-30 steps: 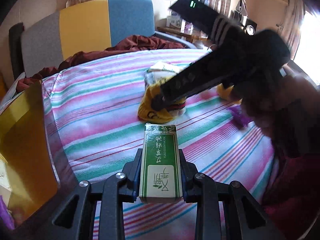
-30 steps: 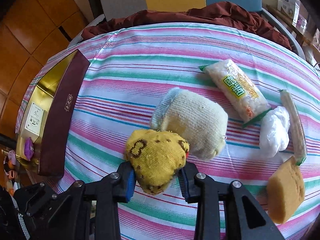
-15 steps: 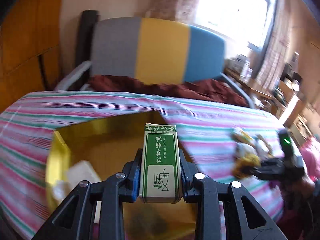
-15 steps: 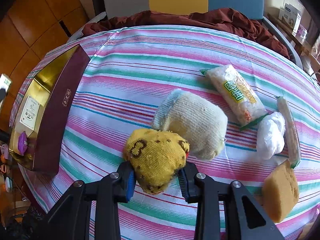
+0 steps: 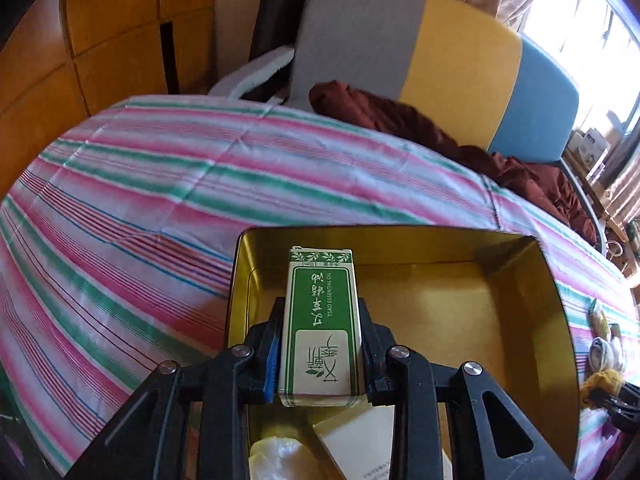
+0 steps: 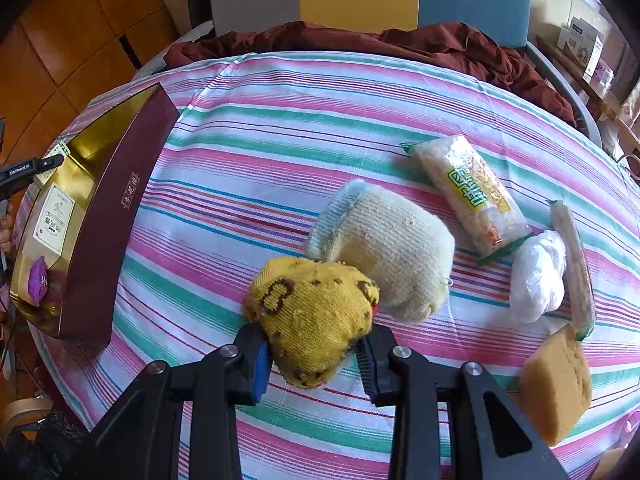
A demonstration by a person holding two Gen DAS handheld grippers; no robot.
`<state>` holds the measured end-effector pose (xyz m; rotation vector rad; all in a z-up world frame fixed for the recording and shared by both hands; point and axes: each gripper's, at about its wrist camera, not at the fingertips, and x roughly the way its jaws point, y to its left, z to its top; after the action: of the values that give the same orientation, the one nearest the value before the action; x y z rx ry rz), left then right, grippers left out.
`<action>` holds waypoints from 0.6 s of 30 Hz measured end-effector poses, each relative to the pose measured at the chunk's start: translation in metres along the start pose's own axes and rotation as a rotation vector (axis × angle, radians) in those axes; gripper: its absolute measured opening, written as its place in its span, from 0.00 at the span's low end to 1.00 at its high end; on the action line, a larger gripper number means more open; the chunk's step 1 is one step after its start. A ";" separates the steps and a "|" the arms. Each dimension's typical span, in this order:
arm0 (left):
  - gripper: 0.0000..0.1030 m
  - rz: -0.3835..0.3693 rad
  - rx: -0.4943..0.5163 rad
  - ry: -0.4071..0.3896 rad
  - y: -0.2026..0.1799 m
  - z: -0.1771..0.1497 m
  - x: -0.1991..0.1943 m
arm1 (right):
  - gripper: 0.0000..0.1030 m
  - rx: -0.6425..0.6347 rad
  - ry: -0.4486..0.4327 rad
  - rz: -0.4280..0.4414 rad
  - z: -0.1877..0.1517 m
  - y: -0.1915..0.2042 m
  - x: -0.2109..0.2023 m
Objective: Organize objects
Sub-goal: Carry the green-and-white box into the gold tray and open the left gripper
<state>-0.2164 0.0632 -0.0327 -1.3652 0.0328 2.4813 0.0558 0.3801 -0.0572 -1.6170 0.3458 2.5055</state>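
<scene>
We grip the green carton point(image 5: 321, 320) in left claw point(image 5: 320, 354) over the gold box point(image 5: 556, 320); right claw point(image 6: 314, 354) clamps yellow sock point(image 6: 312, 312) on worktop point(image 6: 248, 168).

Both views lit by bright daylight, window point(image 5: 592, 28) blown out at two o'clock, glare on the gold box wall point(image 5: 560, 320), strong fisheye bending and dark vignetting at corners, slight blur throughout
</scene>
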 end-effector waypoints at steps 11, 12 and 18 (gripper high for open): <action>0.34 0.032 -0.007 0.026 0.003 -0.009 0.015 | 0.34 -0.005 0.000 -0.008 -0.001 0.001 0.000; 0.36 0.031 -0.012 0.026 0.004 -0.009 0.014 | 0.34 -0.006 0.000 -0.011 -0.001 0.001 0.000; 0.46 0.018 -0.039 -0.021 0.006 -0.012 -0.011 | 0.34 -0.012 -0.002 -0.028 -0.002 0.004 -0.001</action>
<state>-0.2026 0.0527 -0.0307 -1.3597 -0.0083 2.5239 0.0571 0.3759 -0.0565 -1.6120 0.3066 2.4929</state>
